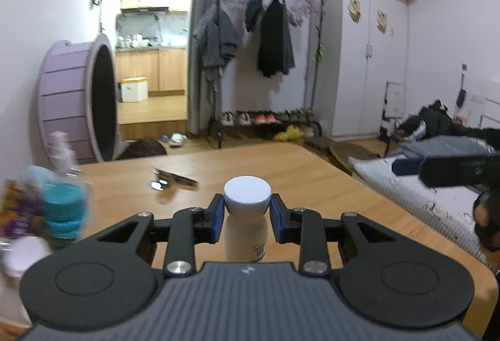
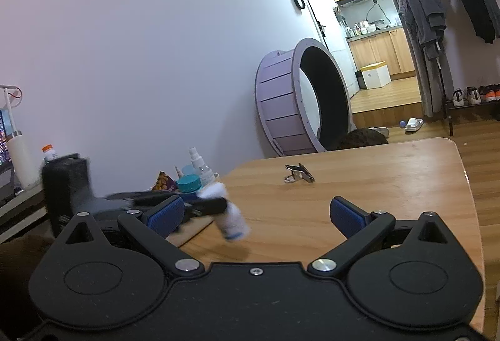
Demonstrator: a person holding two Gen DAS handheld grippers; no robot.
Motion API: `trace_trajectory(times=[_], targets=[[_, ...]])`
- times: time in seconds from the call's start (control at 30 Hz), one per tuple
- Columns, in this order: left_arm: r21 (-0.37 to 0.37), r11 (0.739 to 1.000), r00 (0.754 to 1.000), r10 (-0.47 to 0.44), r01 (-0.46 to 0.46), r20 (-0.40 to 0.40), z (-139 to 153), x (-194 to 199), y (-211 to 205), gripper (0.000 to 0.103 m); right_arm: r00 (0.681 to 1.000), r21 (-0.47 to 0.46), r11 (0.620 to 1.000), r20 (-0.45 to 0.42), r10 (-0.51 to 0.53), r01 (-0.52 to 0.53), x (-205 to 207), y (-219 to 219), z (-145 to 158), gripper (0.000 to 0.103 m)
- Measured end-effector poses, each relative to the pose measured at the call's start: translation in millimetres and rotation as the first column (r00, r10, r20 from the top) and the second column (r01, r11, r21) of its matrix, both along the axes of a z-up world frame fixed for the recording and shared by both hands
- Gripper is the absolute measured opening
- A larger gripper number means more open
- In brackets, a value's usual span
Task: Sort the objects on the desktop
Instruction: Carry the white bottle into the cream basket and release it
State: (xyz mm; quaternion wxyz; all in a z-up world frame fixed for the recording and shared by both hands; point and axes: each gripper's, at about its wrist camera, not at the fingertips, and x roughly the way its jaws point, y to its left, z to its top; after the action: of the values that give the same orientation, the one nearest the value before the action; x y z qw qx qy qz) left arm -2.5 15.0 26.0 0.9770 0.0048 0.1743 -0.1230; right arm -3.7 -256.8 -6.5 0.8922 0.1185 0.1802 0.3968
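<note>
While the left gripper (image 1: 247, 217) grips a small white bottle (image 1: 246, 228) just under its wide white cap (image 1: 247, 191), its blue pads (image 1: 218, 217) press against the neck from both sides, so the bottle is firmly clamped between them. From the right wrist view the same bottle (image 2: 225, 211) appears tilted and motion-blurred, apparently lifted off the wooden tabletop (image 1: 281, 166), with its shadow on the wood below. The right gripper (image 2: 256, 213) hangs open wide and holds nothing, its pads well apart above the near part of the tabletop.

Farther out, a metal clip (image 2: 299, 174) lies alone toward the far middle of the tabletop. At the left edge stands a cluster: a bottle with a blue cap (image 2: 188, 183), a clear spray bottle (image 2: 200, 167) and a colourful snack packet (image 2: 162, 180), close together.

Judging by this, the step in hand is carrying the white bottle, likely toward that group of bottles on the left. The next move calls for keeping the bottle steady despite its tilt, setting it down upright beside the others without knocking them, then easing the pads apart. The free right gripper could then go for the clip.
</note>
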Motion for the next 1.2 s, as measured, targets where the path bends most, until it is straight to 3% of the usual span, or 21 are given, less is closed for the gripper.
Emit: trace_trajectory(times=[0.27,0.43,0.63,0.87,1.13,1.2], targets=[[-0.004,0.985,0.984,0.175,-0.175,0.034,37.6,-36.4,78.9,0.030,0.999,-0.009,0.999,-0.005,0.034,-0.034,-2.5,15.5,-2.1,0.101],[-0.028,0.973,0.973,0.230,-0.229,0.024,43.2,-29.0,105.4,0.030,0.999,-0.025,0.999,-0.016,0.039,-0.039,-1.4,19.9,-5.2,0.100],[-0.025,0.977,0.978,0.211,-0.211,-0.006,25.7,-5.3,103.2,0.030,0.999,-0.037,0.999,-0.026,0.038,-0.039,-0.7,21.3,-6.6,0.101],[-0.047,0.981,0.982,0.187,-0.187,-0.017,25.9,1.6,106.5,0.030,0.999,-0.040,0.998,-0.033,0.040,-0.041,-0.5,21.5,-7.0,0.101],[0.128,0.964,0.972,0.235,-0.232,-0.003,10.4,4.1,94.8,0.030,0.998,-0.055,0.997,-0.036,0.046,-0.048,0.5,25.5,-8.5,0.101],[0.143,0.961,0.971,0.237,-0.235,0.005,7.9,1.3,94.3,0.030,0.998,-0.053,0.998,-0.039,0.044,-0.046,1.1,25.0,-8.7,0.101]])
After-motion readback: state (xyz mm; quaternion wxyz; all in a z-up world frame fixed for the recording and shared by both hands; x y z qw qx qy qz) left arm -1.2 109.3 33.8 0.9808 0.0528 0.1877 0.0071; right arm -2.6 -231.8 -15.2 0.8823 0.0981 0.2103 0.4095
